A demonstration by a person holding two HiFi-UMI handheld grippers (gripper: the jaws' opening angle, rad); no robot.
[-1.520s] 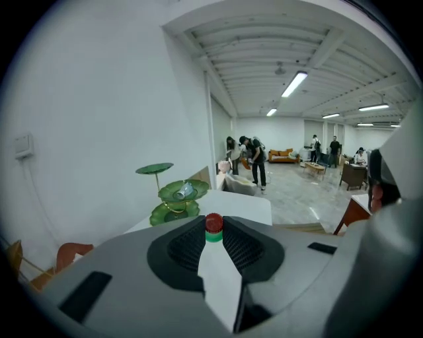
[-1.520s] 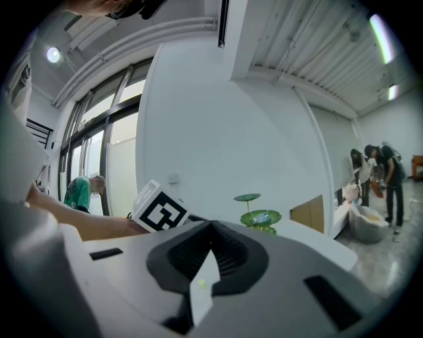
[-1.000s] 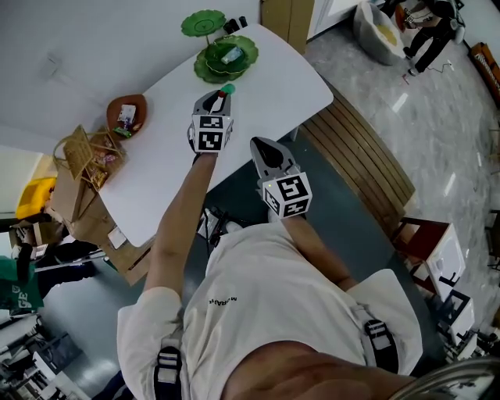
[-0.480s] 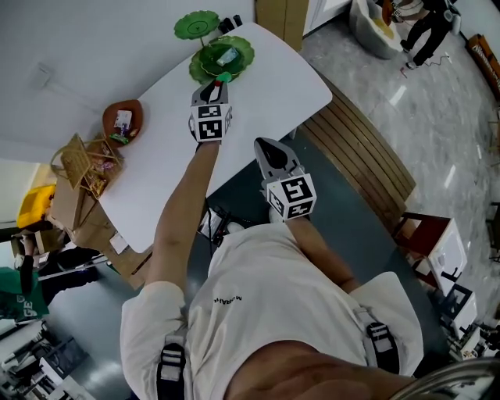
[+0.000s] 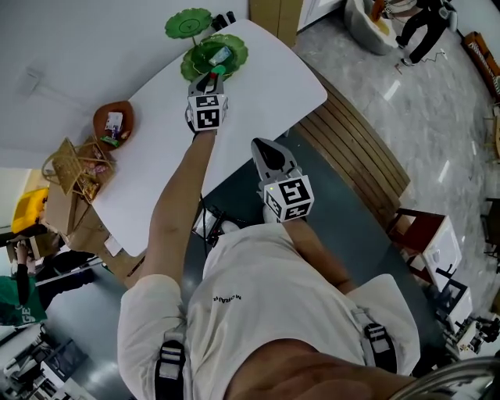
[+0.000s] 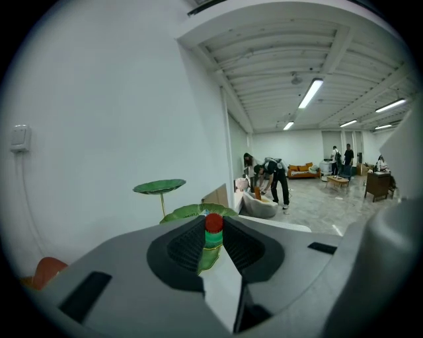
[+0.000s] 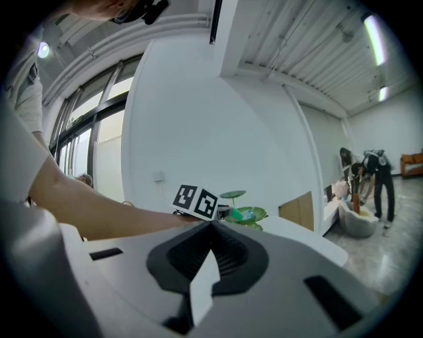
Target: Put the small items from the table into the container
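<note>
**Green item held at the rim of the leaf container**

At the upper left of the head view, a brown dish with a few small packets in it sat on the white worktop, well apart from the action. Right of it, at the top centre, stood the green leaf-shaped container, with a raised leaf plate just beyond. The left hand-held gripper hung at the container's near rim, its jaws partly closed and pinched on a small green item with a red cap. Further right and lower, the right hand-held gripper was off the worktop's edge, jaws drawn together with nothing between them.

The step in hand looked like delivery. The next move called for bringing the tips over the container's hollow, then parting the jaws so the item dropped inside.

The left gripper view showed the grip itself, with the red cap upright between the pads and the leaf rim close behind. The head view showed that only faintly, but it alone gave the whole layout of the worktop. The right gripper view confirmed its own jaws were empty
</note>
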